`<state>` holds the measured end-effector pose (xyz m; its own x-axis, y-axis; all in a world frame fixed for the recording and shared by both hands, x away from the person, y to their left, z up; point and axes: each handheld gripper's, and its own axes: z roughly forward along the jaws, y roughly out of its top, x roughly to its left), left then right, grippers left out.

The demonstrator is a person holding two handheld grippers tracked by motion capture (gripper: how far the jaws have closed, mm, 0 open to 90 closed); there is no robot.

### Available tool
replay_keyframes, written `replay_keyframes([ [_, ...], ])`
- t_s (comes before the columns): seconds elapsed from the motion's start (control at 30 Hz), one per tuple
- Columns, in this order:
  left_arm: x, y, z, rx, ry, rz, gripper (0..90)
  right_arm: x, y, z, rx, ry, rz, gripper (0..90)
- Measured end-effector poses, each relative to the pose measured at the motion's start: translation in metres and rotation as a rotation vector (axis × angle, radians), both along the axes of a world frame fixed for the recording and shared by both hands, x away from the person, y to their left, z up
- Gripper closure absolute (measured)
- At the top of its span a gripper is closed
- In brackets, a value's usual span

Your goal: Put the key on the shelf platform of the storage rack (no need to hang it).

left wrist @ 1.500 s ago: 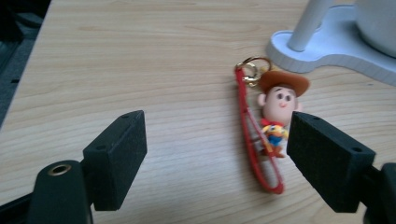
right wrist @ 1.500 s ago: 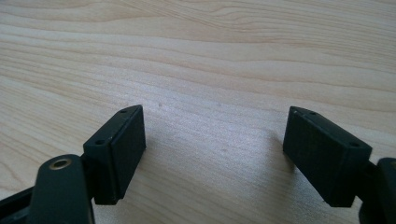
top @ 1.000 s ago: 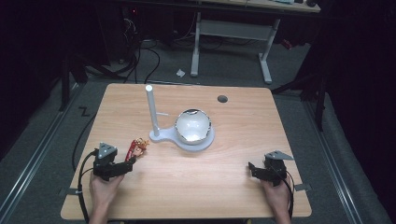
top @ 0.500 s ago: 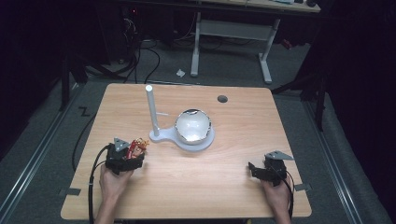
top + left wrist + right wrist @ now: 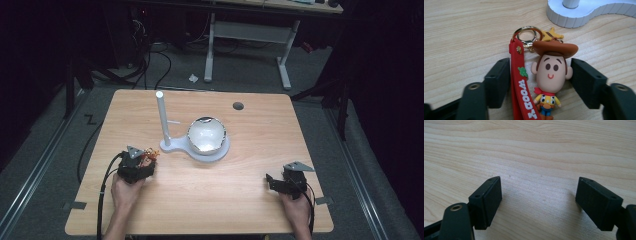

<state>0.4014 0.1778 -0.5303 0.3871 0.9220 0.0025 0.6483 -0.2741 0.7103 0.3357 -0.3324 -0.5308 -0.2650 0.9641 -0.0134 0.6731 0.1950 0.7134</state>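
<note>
- One keychain [image 5: 541, 82] lies flat on the wooden surface [image 5: 240, 200], and we find it between the two jaws of the left claw [image 5: 540, 82].
- We note its long axis running along the claw's own line: the gold ring [image 5: 525, 35] and star charm [image 5: 550, 35] point away from the hand toward the white stand [image 5: 586, 13], and the figure's feet point back toward the hand.
- We see the red strap [image 5: 522, 90] lying parallel to the figure, on its left in the left gripper view.
- We record that the left claw's jaws have just been closing; the left one touches the strap and the right one the figure's ear, though we cannot confirm a firm grip.
- We see the right claw [image 5: 539, 202] with its jaws wide apart over bare wood, near the right front of the surface, well apart from the keychain.
- We see a silver bowl [image 5: 206, 135] sitting on the stand's base.
</note>
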Motion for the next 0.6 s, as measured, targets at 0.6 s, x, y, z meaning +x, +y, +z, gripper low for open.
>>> replay_keyframes([
  [0.6,-0.0061,0.0017,0.0079,-0.060,-0.021,-0.040,52.6,0.0000,-0.0001,0.0000,0.000,0.000,0.000,21.3],
])
